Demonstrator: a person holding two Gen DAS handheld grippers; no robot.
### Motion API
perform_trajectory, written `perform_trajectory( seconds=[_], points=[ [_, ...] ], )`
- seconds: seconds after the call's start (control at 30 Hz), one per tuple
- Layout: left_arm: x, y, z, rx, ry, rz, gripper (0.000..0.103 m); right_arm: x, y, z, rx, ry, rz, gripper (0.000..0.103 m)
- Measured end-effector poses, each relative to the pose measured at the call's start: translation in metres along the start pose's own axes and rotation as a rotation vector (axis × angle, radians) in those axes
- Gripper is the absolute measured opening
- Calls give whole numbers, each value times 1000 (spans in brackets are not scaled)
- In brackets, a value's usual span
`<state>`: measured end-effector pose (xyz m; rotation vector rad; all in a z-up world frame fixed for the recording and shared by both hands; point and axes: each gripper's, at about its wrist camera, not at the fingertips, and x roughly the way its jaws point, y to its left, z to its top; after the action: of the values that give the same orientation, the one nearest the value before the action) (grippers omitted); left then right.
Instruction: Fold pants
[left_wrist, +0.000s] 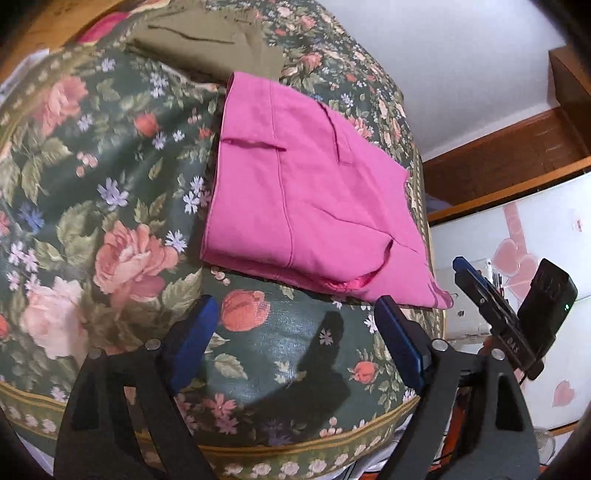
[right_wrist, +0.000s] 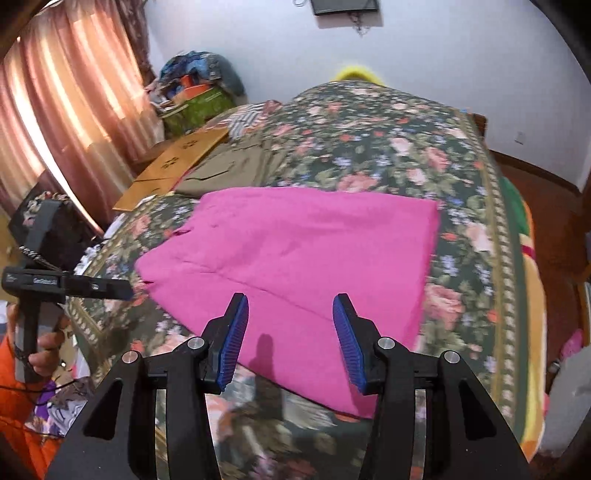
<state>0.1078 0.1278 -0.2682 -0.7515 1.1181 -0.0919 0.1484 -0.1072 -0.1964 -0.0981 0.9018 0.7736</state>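
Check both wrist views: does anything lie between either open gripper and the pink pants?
Nothing visible does. Only bare floral bedspread separates the left gripper from the pink pants; the right gripper is above them.

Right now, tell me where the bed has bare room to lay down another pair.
Bare floral bedspread lies left of the pink pants, below the olive pants. A narrower strip runs between the pink pants and the open left gripper. In the right wrist view, more cover opens beyond them. Crowded: the cardboard corner.
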Motion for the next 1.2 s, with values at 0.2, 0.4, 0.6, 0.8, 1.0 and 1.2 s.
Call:
perform_trajectory(
  seconds=[0.2,0.4,0.6,0.8,1.0,1.2],
  points=[
    [9,-4,7,-26,-16,-9,88,23,4,-4,-7,37,-1,44],
    [19,-2,17,-60,-45,15,91,39,0,-18,-1,84,16,45],
    [29,-2,31,-97,-77,67,91,38,-1,-20,-5,87,27,45],
    [34,-15,40,-48,-105,108,66,40,-3,-19,13,79,40,46],
    [27,-34,42,51,-137,139,40,39,-3,-20,14,78,40,47],
    [14,-45,31,112,-205,193,31,39,-2,-15,25,96,27,47]
  ],
)
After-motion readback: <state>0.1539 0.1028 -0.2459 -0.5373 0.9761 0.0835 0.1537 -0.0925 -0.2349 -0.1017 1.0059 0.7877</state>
